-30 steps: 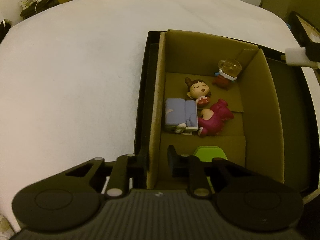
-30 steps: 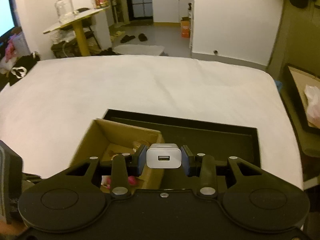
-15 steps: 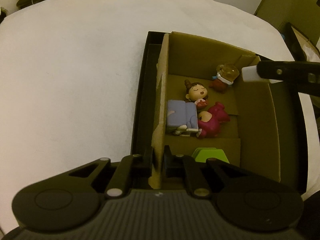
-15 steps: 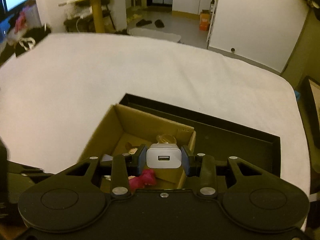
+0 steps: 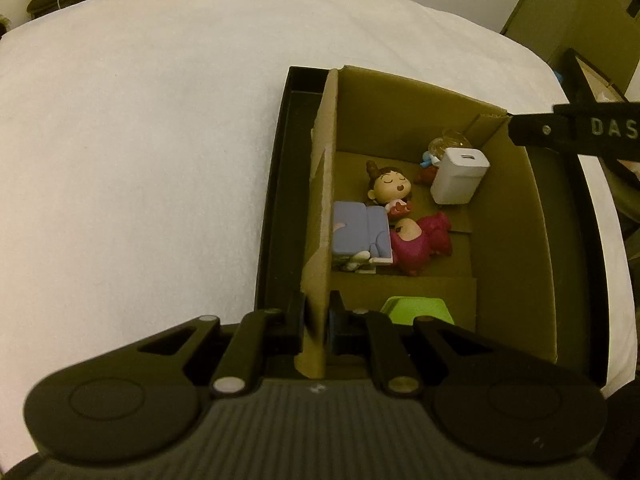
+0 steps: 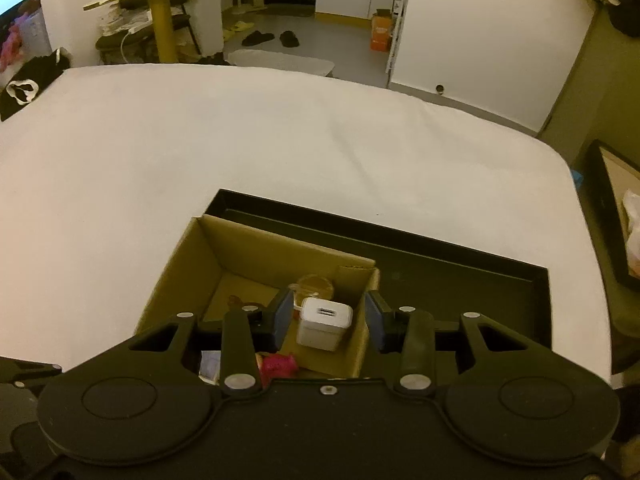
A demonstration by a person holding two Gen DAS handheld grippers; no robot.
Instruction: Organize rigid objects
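Observation:
A brown cardboard box [image 5: 508, 248] [image 6: 176, 276] stands in a black tray [image 5: 272, 216] [image 6: 460, 280] on the white bed. My left gripper [image 5: 318, 326] is shut on the box's left wall near its front corner. A white USB charger [image 5: 458, 176] [image 6: 324, 322] lies loose in the box's far right corner, against a clear-domed figurine [image 5: 444, 146] [image 6: 314, 286]. My right gripper [image 6: 328, 314] hangs above the charger; its jaws are opening and the pads stand clear of it. Also in the box lie a sleeping-girl doll [image 5: 390, 188], a lilac block toy [image 5: 358, 234], a magenta figure [image 5: 418, 242] and a green piece [image 5: 416, 308].
The white bed sheet [image 6: 240, 140] spreads left and beyond the tray. The tray's right part is bare black floor. A dark framed box [image 6: 612, 216] sits off the bed at right. A yellow table [image 6: 160, 8] and slippers stand on the floor beyond.
My left gripper closed onto the box's left wall. The right gripper carried the charger over the box, let go of it, and the charger dropped into the far right corner.

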